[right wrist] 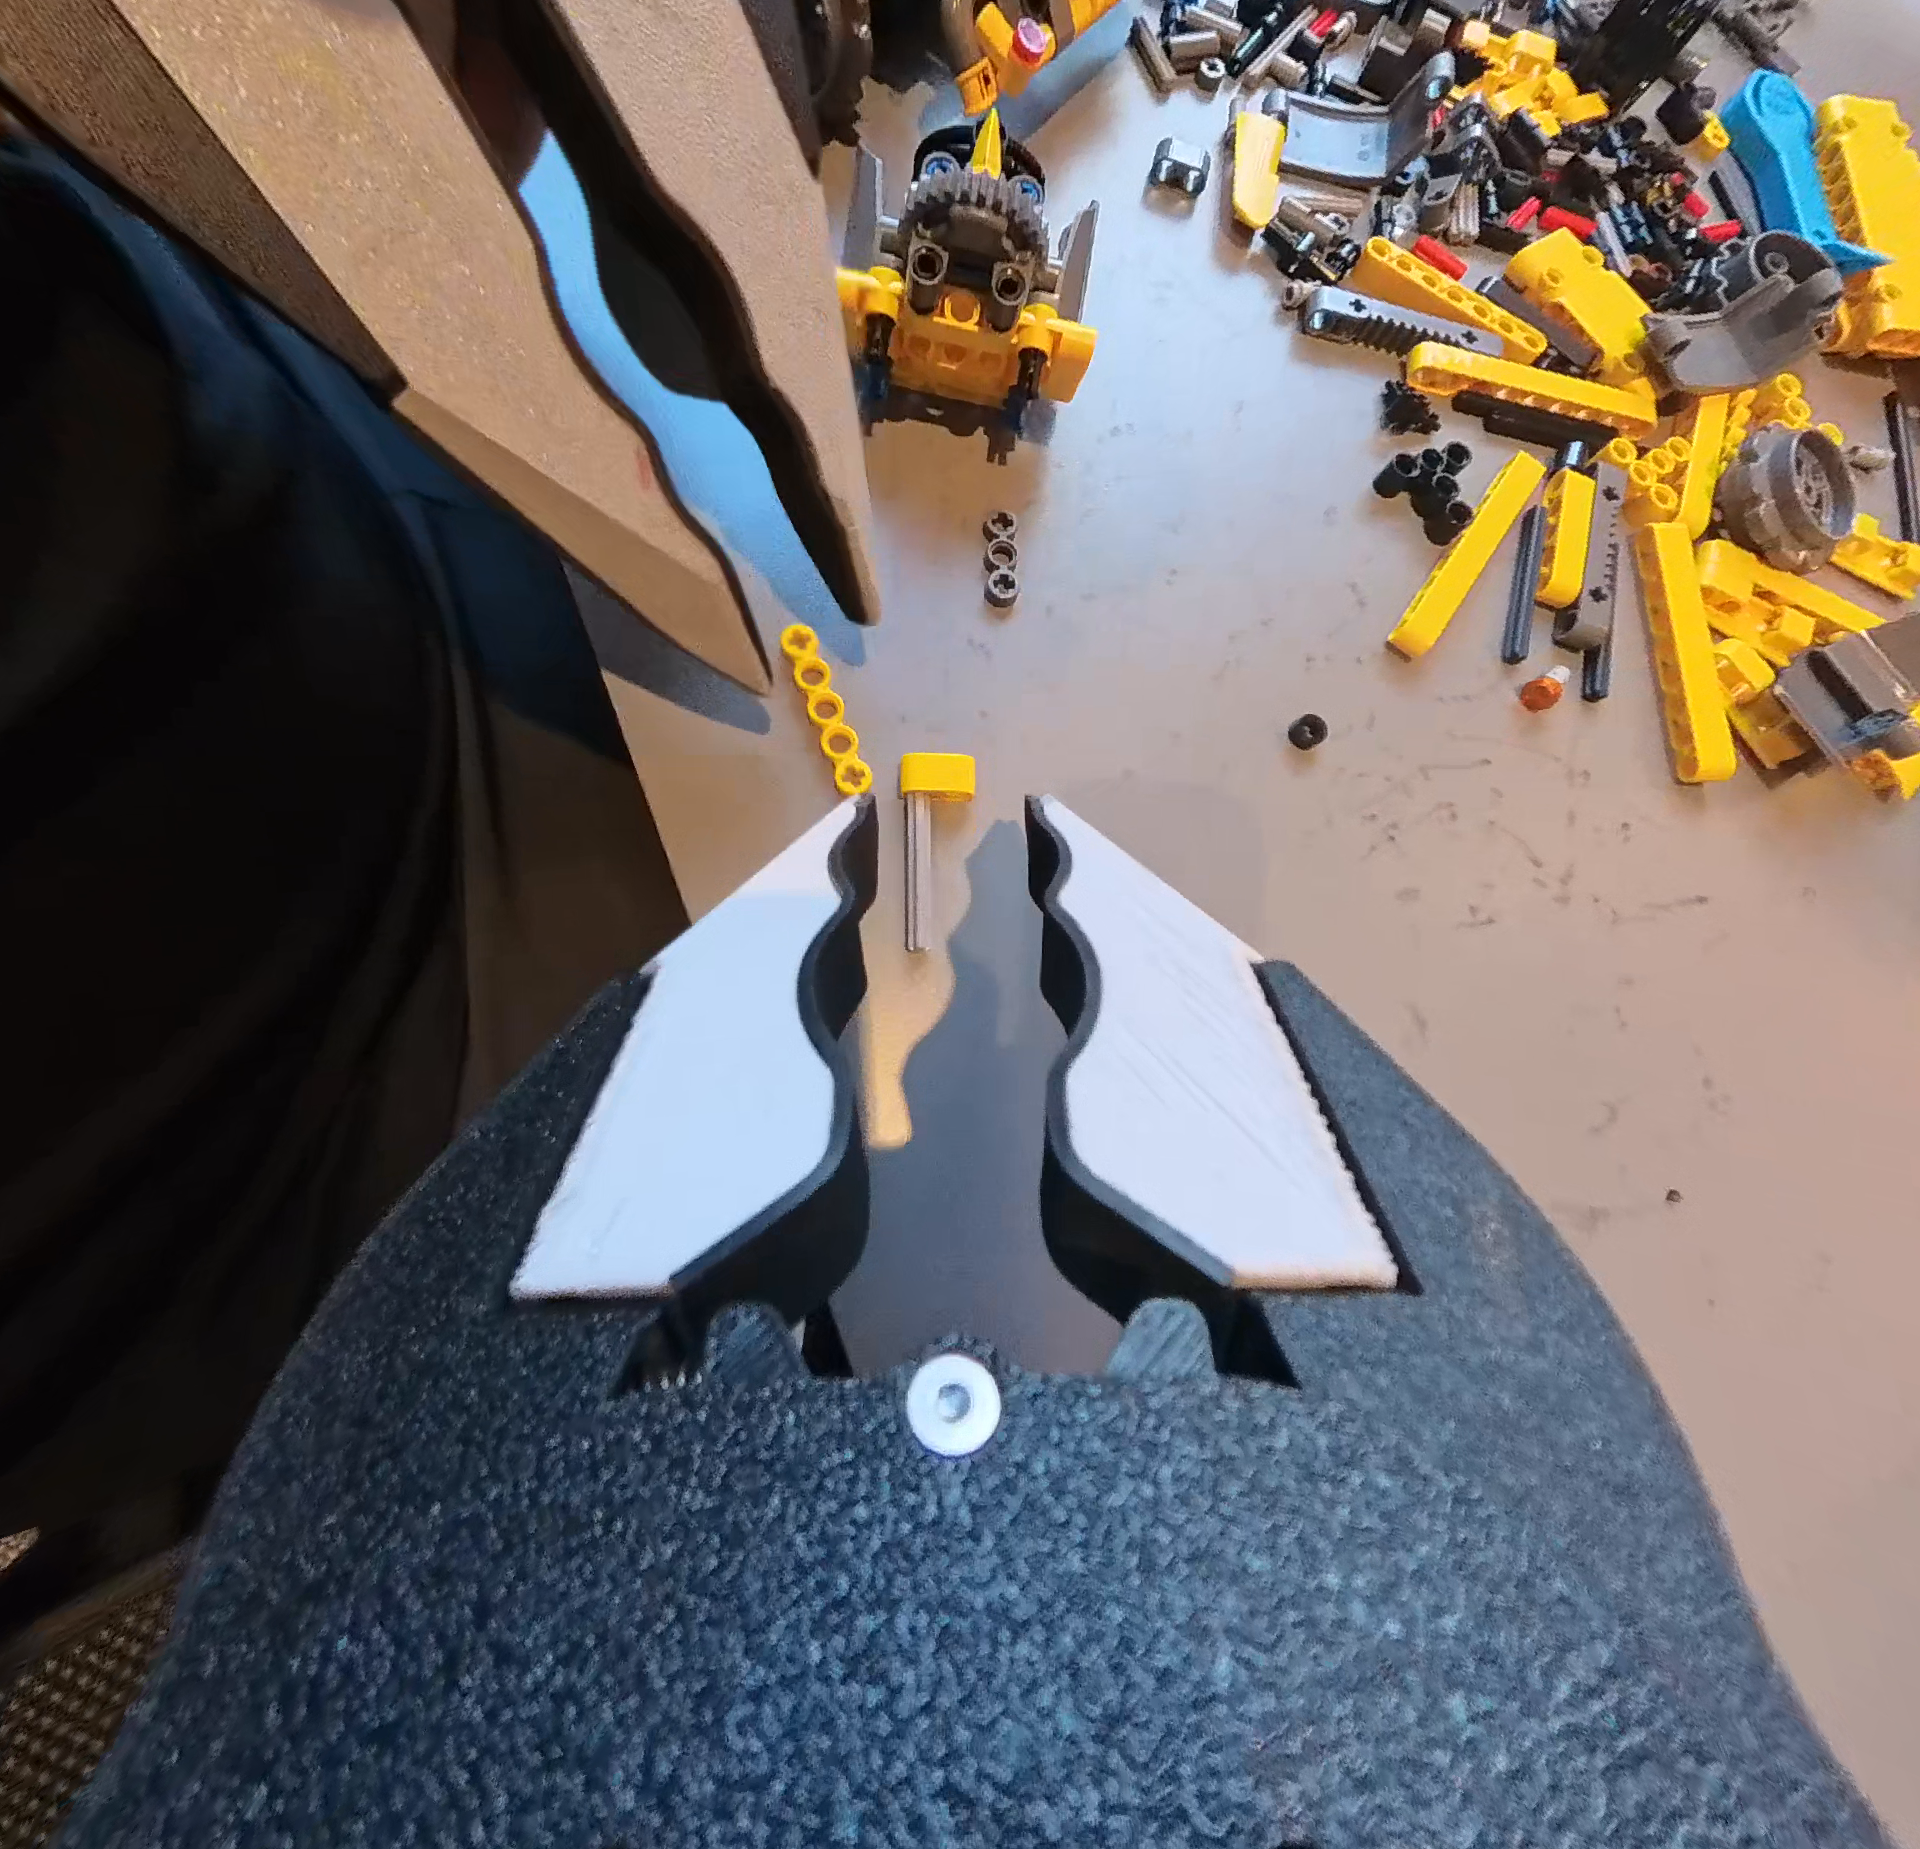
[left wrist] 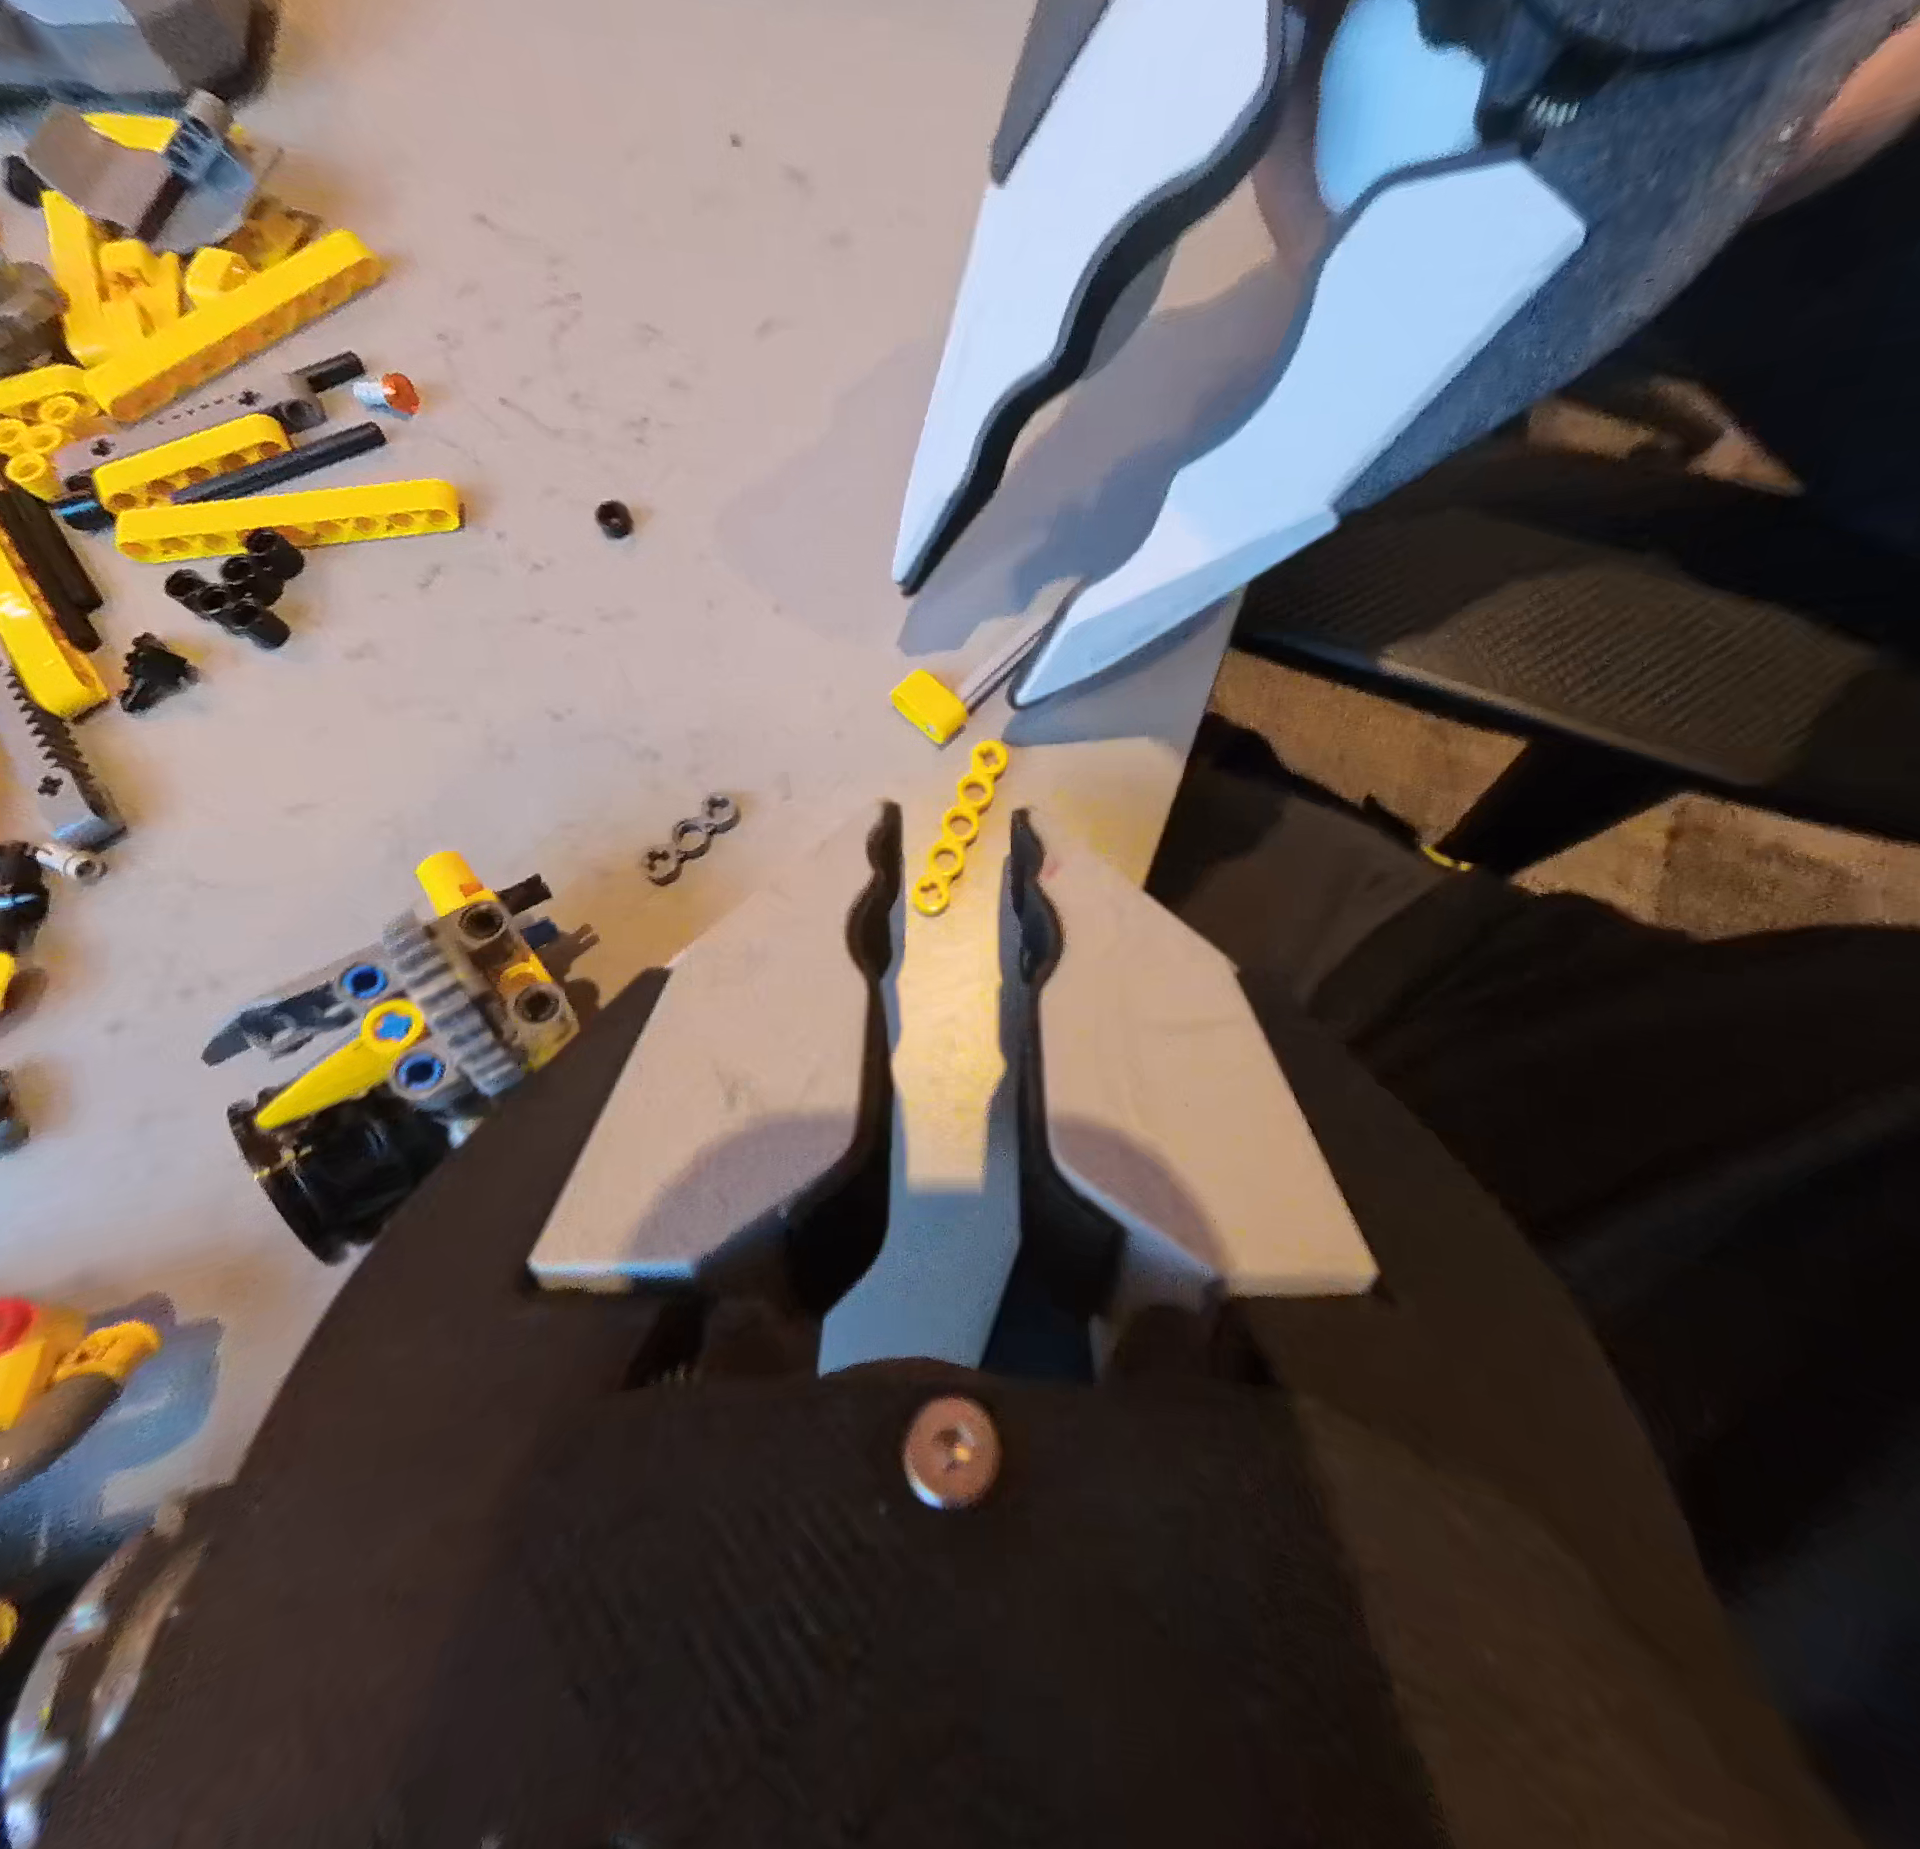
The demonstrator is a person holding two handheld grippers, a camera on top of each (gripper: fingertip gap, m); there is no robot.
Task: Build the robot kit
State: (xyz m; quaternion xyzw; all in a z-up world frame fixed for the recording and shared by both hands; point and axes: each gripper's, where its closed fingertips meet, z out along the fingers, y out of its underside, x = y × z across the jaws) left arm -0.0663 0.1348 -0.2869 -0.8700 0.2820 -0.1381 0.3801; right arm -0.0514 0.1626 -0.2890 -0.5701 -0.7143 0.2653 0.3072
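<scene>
Left hand-held gripper (left wrist: pixel 951 823): jaws parted narrowly, empty, tips straddling near end of thin yellow beam (left wrist: pixel 958 829) flat on tabletop (left wrist: pixel 644 272).

Right hand-held gripper (right wrist: pixel 943 812): jaws apart, holding nothing; grey axle (right wrist: pixel 914 872) lies between tips, close to left finger; contact unclear. Yellow block (right wrist: pixel 938 774) on axle's far end, just beside beam.

Farther: grey three-hole link (right wrist: pixel 1002 560), geared yellow assembly (right wrist: pixel 971 324), loose black ring (right wrist: pixel 1306 730), parts pile (right wrist: pixel 1662 345).
</scene>
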